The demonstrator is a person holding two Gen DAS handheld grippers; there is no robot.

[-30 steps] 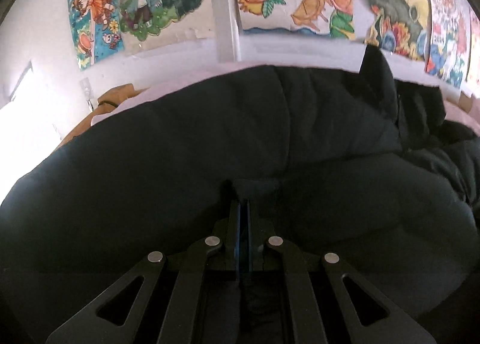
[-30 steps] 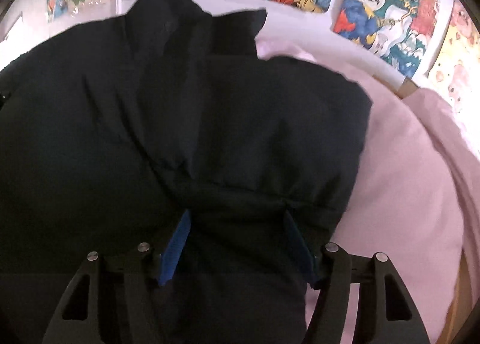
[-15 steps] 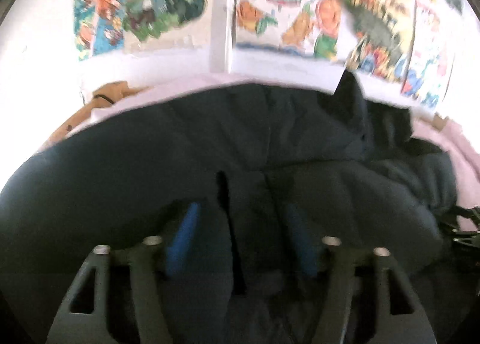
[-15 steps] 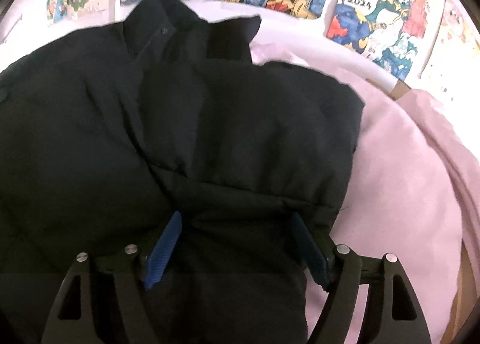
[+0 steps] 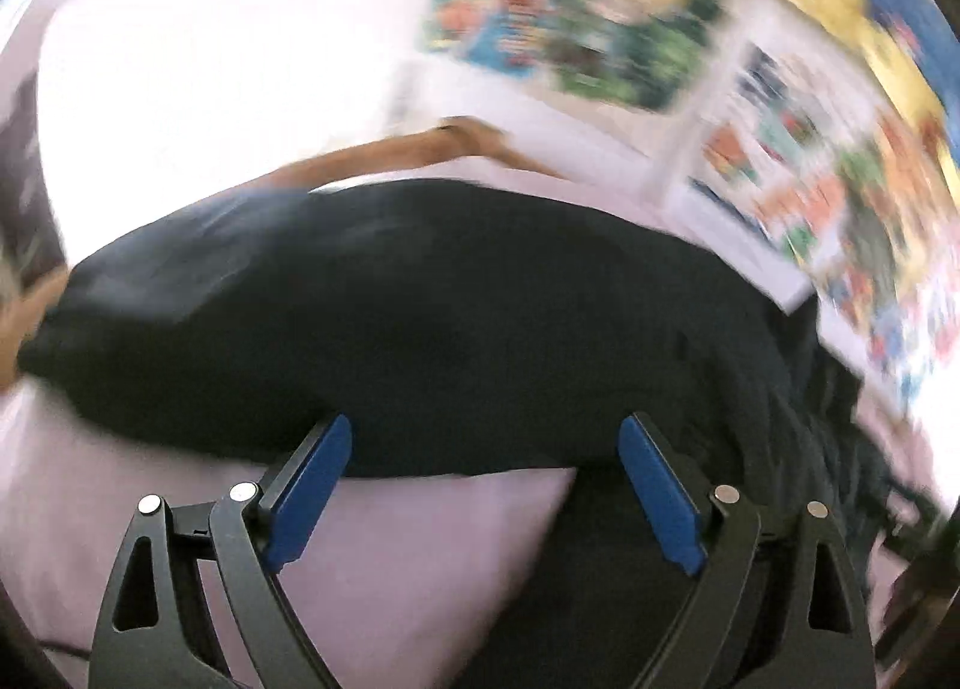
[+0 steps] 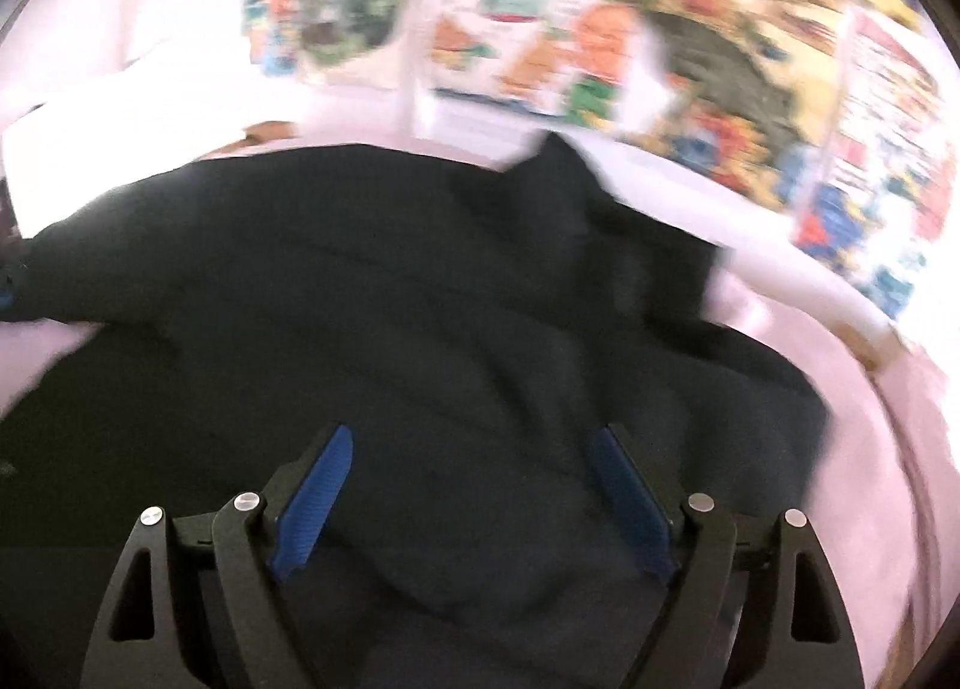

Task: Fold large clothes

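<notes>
Item: black padded jacket, bulky, matte, softly creased, collar end toward the poster wall. It lies on your pink bed sheet. Your left gripper and right gripper have just been opening; both pairs of fingers stand apart above the jacket, gripping nothing.

Left gripper and right gripper: jaws just opened wide, gripping nothing.
</notes>
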